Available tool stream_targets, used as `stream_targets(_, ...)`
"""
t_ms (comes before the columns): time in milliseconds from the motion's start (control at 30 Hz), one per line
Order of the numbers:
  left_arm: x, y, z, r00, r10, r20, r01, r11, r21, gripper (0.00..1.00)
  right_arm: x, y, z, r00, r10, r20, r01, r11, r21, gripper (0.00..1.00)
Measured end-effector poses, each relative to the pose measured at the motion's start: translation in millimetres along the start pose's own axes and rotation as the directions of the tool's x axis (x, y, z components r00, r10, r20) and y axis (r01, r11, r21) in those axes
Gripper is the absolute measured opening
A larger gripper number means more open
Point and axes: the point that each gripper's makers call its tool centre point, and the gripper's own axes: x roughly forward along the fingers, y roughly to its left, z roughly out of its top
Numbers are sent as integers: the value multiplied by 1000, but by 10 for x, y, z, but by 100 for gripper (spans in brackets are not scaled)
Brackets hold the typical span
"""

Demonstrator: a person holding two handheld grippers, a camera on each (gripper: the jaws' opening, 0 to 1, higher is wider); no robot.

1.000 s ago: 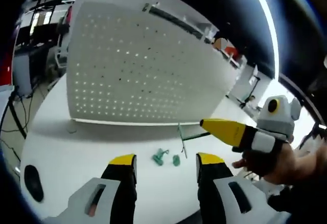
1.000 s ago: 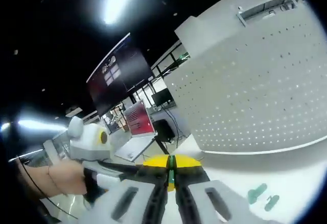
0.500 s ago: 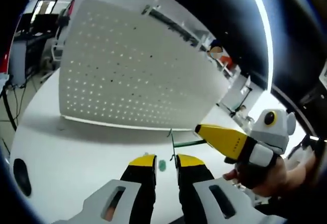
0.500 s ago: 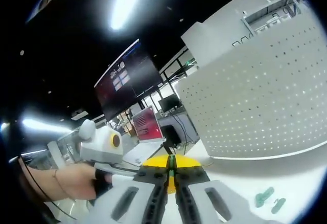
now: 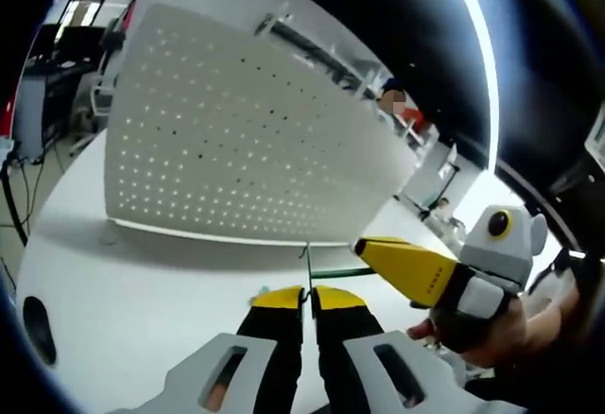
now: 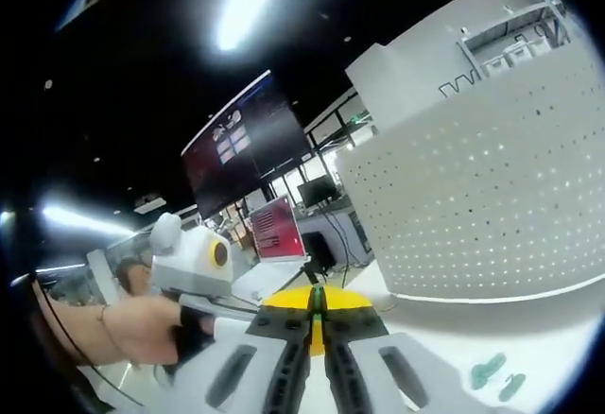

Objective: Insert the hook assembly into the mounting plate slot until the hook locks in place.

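Both yellow-tipped grippers (image 5: 303, 298) (image 6: 318, 302) pinch thin green wire hook (image 5: 308, 261)

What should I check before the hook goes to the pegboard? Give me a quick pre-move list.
1. Right gripper shut on green hook: ok, jaws closed around it.
2. Left gripper also on the hook's upright end: jaws look shut on it, ok.
3. Perforated board upright and in view: ok.
4. Target slot lined up with hook: cannot tell.
5. Spare green pieces on the table, apart from the board: ok.
6. Hook locked in: not ok, it is off the board.
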Motion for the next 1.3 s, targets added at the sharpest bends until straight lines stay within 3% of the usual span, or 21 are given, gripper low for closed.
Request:
stream_targets(433, -25, 5, 50, 1000, 8, 24, -8, 1000, 23, 1, 8, 12, 20, 1000, -6, -30, 5, 1000, -21, 0)
stream_targets(533, -42, 31, 74, 999, 23, 37, -24, 999, 47, 1, -4, 3, 84, 1000, 0, -21, 0, 1000, -3, 8)
stream_targets(733, -93, 93, 148, 996, 49, 75, -56, 994, 93, 1, -43, 18, 134, 999, 27, -47, -27, 1000, -1, 10)
stream_targets(900, -99, 46, 241, 993, 48, 108, -66, 983, 173, 1, -8, 60, 73, 996, 44, -72, -43, 999, 11, 10)
stream_targets(1100, -70, -78, 281, 993, 32, 117, -66, 954, 293, 1, 46, 60, 38, 996, 45, -75, -41, 998, 56, 10)
stream_targets(1300, -84, -106, 331, 990, 26, 142, -72, 942, 327, 1, 71, 68, 47, 996, 49, -70, -43, 995, 85, 8)
